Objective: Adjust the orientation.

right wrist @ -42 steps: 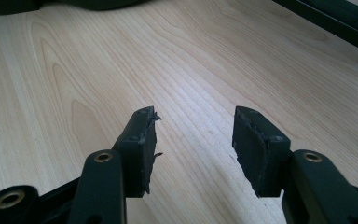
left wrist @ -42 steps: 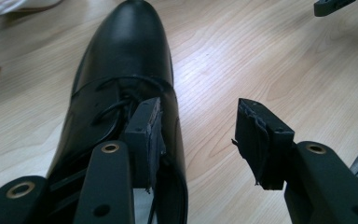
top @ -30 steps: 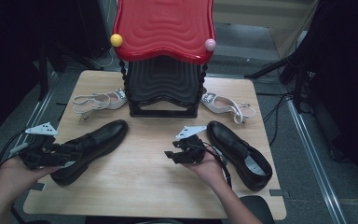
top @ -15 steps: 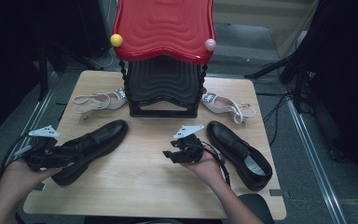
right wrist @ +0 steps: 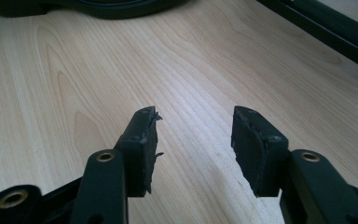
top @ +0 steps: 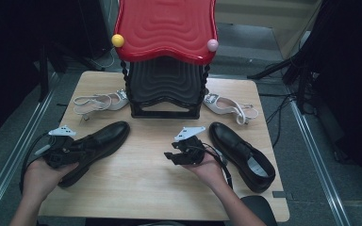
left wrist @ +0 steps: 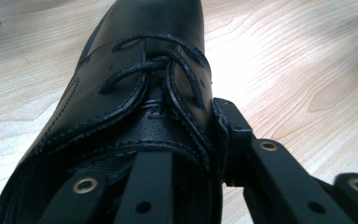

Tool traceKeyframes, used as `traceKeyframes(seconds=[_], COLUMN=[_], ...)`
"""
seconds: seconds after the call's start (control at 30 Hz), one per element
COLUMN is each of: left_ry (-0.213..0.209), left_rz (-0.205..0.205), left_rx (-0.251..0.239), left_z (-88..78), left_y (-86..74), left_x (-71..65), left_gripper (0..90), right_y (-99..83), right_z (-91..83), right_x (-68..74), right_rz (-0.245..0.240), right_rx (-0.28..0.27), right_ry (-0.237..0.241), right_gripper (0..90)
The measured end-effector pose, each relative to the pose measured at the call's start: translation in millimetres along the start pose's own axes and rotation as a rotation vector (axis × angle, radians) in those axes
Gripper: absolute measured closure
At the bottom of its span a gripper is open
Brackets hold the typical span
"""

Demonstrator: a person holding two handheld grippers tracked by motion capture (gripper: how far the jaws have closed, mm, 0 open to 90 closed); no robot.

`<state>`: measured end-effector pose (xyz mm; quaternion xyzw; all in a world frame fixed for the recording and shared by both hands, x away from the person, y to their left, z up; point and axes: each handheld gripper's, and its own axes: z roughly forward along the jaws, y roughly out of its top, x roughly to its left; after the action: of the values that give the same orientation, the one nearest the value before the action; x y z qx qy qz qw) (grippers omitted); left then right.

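Observation:
A black lace-up shoe (top: 101, 140) lies at the table's left front, toe pointing up and right. My left gripper (top: 78, 149) is at its heel end. In the left gripper view one jaw sits inside the shoe (left wrist: 140, 93) opening and the other outside its side wall; the left gripper (left wrist: 191, 140) has just been closing, and its pads now pinch the collar. My right gripper (top: 170, 157) hovers over mid-table, open, with bare wood between the fingers of the right gripper (right wrist: 193, 140). The second black shoe (top: 242, 155) lies just to its right.
A red-topped black shoe rack (top: 165, 89) stands at the back centre of the wooden table (top: 141, 188). One white sandal (top: 101, 101) lies to its left and another white sandal (top: 231, 107) to its right. Dark floor and cables surround the table.
My left hand has sunk and slid onto the shoe's heel end, and its jaws have closed from wide apart onto the shoe's side. The right hand has stayed put.

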<state>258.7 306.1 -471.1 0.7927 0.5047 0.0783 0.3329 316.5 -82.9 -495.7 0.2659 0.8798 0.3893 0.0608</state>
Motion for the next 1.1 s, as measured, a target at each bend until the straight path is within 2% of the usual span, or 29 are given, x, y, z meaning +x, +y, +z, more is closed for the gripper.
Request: traceKeyframes(seconds=[0.17, 0.2, 0.27, 0.3, 0.37, 0.53, 0.7, 0.73, 0.87, 0.97, 1.1], left_ry=[-0.013, -0.028, -0.037, -0.054, -0.059, -0.114, -0.132, -0.142, -0.154, -0.178, -0.207], left_rz=[0.008, 0.022, 0.026, 0.04, 0.048, 0.104, 0.129, 0.142, 0.153, 0.175, 0.169], left_rx=[-0.019, -0.028, -0.026, -0.031, -0.033, -0.029, -0.023, -0.017, -0.013, -0.006, -0.004], left_z=[-0.2, 0.6, 0.9, 4.2, 6.0, 20.3, 30.3, 36.4, 43.2, 51.8, 61.5], left_y=[5.1, 9.0, 10.9, 16.7, 19.2, 35.4, 44.8, 48.6, 53.4, 58.7, 62.6], left_x=[-6.5, -11.5, -13.6, -20.3, -23.8, -43.3, -54.4, -60.1, -68.7, -78.0, -87.3], left_gripper=[78.8, 78.7, 78.6, 78.5, 78.4, 78.2, 78.0, 78.0, 77.9, 77.9, 77.9], right_y=[-0.5, -1.4, -2.4, -3.3, -4.2, -10.4, -17.7, -18.5, -22.7, -26.3, -28.9], right_z=[-1.3, -2.3, -3.7, -5.1, -6.4, -16.0, -23.4, -24.8, -29.6, -32.8, -36.8], right_x=[-0.6, -0.2, 0.3, 0.9, 1.4, 1.7, 1.1, 1.1, 1.5, 1.6, 1.1], right_rz=[0.008, 0.008, 0.008, 0.007, 0.007, 0.017, 0.039, 0.043, 0.049, 0.057, 0.068], right_rx=[-0.004, -0.004, -0.007, -0.011, -0.013, -0.02, -0.039, -0.033, -0.038, -0.041, -0.051], right_ry=[-0.003, -0.008, -0.012, -0.016, -0.022, -0.052, -0.075, -0.08, -0.099, -0.11, -0.122], right_gripper=[52.1, 52.0, 52.0, 51.9, 51.9, 51.9, 52.0, 51.9, 52.0, 52.0, 52.0])
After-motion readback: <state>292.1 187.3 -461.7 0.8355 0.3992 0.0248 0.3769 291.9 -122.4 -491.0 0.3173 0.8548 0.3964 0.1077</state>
